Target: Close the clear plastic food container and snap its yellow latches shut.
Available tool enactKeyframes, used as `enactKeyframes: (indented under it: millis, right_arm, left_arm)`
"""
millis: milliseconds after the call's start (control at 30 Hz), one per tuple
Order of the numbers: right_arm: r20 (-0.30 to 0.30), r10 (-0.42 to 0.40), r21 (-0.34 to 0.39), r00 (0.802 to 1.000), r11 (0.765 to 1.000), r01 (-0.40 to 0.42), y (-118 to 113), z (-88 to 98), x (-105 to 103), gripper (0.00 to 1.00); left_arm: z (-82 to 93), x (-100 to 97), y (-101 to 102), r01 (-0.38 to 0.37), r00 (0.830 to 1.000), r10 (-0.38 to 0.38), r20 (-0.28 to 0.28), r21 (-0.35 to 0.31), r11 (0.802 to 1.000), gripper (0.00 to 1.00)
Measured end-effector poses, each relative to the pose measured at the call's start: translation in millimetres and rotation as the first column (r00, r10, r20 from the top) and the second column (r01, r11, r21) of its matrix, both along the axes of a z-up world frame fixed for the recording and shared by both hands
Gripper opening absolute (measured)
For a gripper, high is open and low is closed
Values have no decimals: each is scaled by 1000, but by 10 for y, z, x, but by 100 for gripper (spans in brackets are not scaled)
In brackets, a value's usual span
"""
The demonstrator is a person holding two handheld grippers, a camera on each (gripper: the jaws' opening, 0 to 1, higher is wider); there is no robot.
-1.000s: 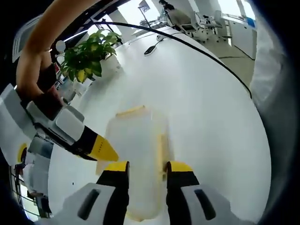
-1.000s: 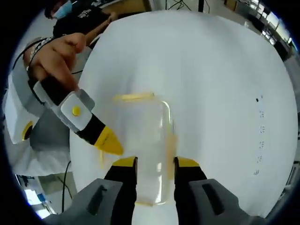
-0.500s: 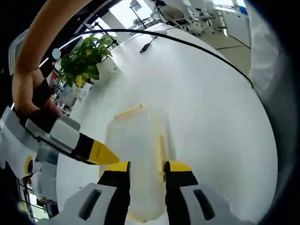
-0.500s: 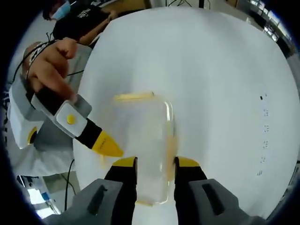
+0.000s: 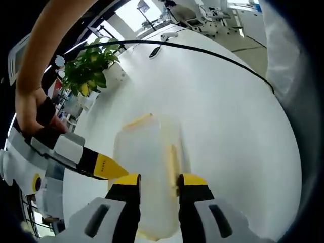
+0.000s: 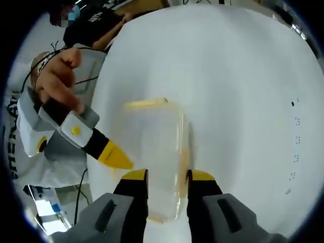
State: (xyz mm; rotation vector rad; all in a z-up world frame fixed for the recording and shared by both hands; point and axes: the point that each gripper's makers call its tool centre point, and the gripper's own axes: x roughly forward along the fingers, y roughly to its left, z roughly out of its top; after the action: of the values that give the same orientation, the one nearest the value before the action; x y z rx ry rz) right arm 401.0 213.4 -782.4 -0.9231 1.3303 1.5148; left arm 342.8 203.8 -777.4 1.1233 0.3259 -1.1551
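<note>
The clear plastic container (image 5: 147, 167) lies on the white table (image 5: 228, 126) with its lid on. Yellow latches show at its far end (image 5: 139, 120) and along its right side (image 5: 173, 162). My left gripper (image 5: 159, 178) hangs over the container's near end, jaws a little apart, and the lid shows in the gap. The right gripper (image 5: 112, 169) comes in from the left with its yellow tip at the container's left edge. In the right gripper view the same container (image 6: 152, 152) sits under my right gripper (image 6: 167, 174), jaws slightly apart. There the left gripper (image 6: 116, 158) touches its left edge.
A potted plant (image 5: 91, 63) stands at the table's far left edge, and a black cable (image 5: 202, 48) curves across the far side. A person in a dark shirt (image 6: 96, 25) stands beyond the table. Small dark marks (image 6: 293, 152) dot the table at the right.
Both views have shifted slightly. In each, the other gripper's tip stays at the container's left edge. The container has not moved.
</note>
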Motion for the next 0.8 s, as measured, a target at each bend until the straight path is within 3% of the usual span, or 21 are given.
enactKeyframes:
  millis: [233,300,333,433,467,533,600,733,767,800]
  right_arm:
    - [44,23,22,999,999,-24,65,40,-8,26]
    - [71,36,29,997,999,-39,91,55,3,27]
    - [88,34,34,996,999,-37,95,65,34,27]
    - [131,6,65,991,998,-15,111,78,33,27]
    - [155,-22,83,988,996,9,121,90,41,27]
    - [207,-63,129,976,991,36,125,110,59,27]
    - [238,-65,147,969,989,30,65,144,61,26]
    - [205,-138,222,969,971,91,-37,220,-79,39]
    - [210,-138,224,968,970,90,-102,219,-122,42]
    - [222,-135,225,966,971,84,-128,215,-143,44]
  left_arm:
    - [2,-9,10,7,1000,-7,15,-8,1000,25]
    - [9,-12,21,49,999,-49,16,-2,999,27]
    - [-15,-61,24,16,998,-17,-57,-22,1000,33]
    - [-22,-50,73,-111,982,100,-158,-59,992,50]
    - [-17,-17,116,-190,965,171,-199,-79,979,58]
    - [24,47,201,-278,939,249,-239,-93,956,73]
    - [88,51,243,-289,931,254,-262,-106,951,68]
    - [149,93,374,-289,929,260,-264,-78,954,71]
    - [122,134,510,-333,911,317,-264,-18,943,70]
    - [129,180,559,-345,909,334,-248,-3,939,68]
